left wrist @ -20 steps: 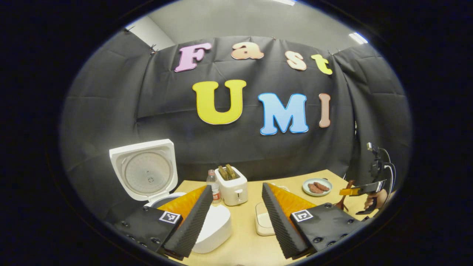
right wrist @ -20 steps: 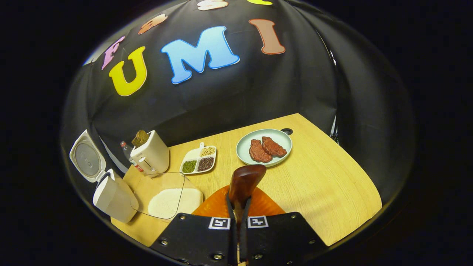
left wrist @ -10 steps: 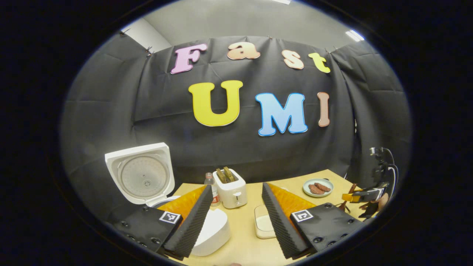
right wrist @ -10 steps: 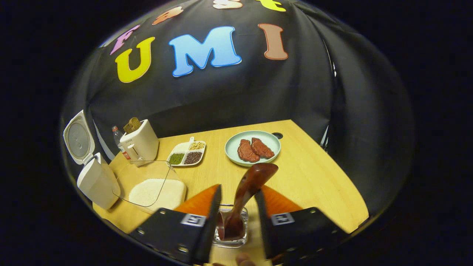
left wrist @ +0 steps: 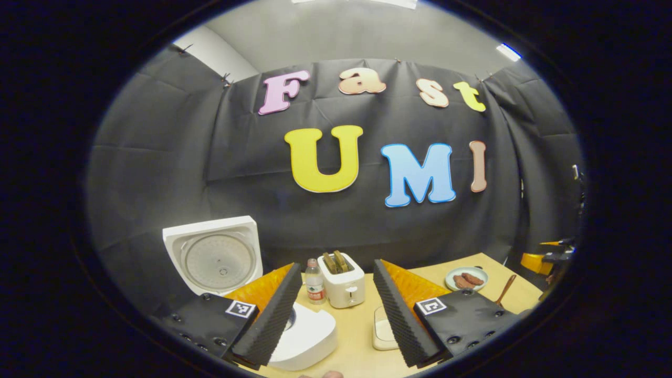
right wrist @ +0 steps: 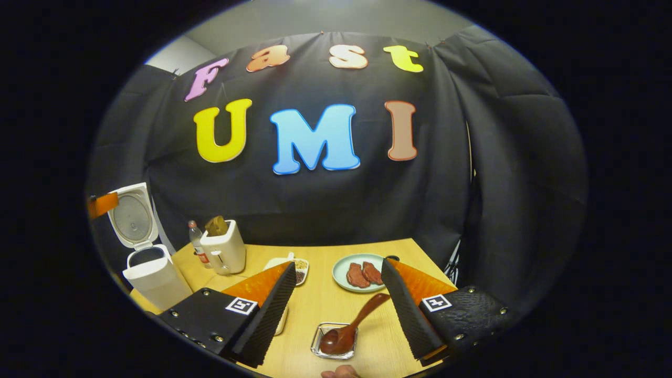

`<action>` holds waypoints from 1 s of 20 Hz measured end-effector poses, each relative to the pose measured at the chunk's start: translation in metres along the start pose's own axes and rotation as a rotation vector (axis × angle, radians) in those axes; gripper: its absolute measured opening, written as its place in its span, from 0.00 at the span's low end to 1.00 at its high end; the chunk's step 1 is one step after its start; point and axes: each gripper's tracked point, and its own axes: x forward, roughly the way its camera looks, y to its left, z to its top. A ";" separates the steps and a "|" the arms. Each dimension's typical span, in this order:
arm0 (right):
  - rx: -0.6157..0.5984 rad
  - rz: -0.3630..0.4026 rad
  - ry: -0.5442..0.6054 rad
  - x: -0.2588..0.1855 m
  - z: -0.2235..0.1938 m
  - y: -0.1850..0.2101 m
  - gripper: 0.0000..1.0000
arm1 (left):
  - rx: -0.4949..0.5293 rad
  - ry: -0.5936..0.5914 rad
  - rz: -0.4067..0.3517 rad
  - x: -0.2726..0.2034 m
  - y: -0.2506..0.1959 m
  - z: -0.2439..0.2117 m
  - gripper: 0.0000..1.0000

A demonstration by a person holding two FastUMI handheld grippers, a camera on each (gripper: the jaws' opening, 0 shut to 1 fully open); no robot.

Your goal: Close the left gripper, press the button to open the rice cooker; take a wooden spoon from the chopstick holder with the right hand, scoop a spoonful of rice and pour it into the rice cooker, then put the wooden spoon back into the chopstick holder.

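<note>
Since a second ago the right gripper [right wrist: 336, 310] has let go of the wooden spoon [right wrist: 350, 329] and drawn up and back from it; its jaws now stand wide and empty, with the spoon below and between them, bowl down in the small clear chopstick holder [right wrist: 334, 341] and handle leaning out toward the plate of meat [right wrist: 358, 274]. The left gripper [left wrist: 333, 315] has shifted only a little; its jaws are also wide, holding nothing, above the front of the rice cooker [left wrist: 307, 336], whose lid [left wrist: 215, 260] stands open. The task looks finished bar the retreat. The risk I see is the leaning handle: a careless pull-back of the right jaws could clip it and tip the shallow holder or flick the spoon onto the bench [right wrist: 325, 294]. Whether rice sits in the pot cannot be told from here.
</note>
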 end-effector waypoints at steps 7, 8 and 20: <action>0.019 0.142 -0.051 -0.009 0.028 0.065 0.98 | -0.055 -0.005 0.162 0.012 0.055 0.017 0.95; 0.017 0.145 -0.050 -0.010 0.030 0.068 0.98 | -0.073 -0.008 0.195 0.015 0.066 0.020 0.96; 0.007 0.122 -0.015 -0.002 0.030 0.069 0.98 | -0.186 -0.006 0.455 0.093 0.203 0.050 0.94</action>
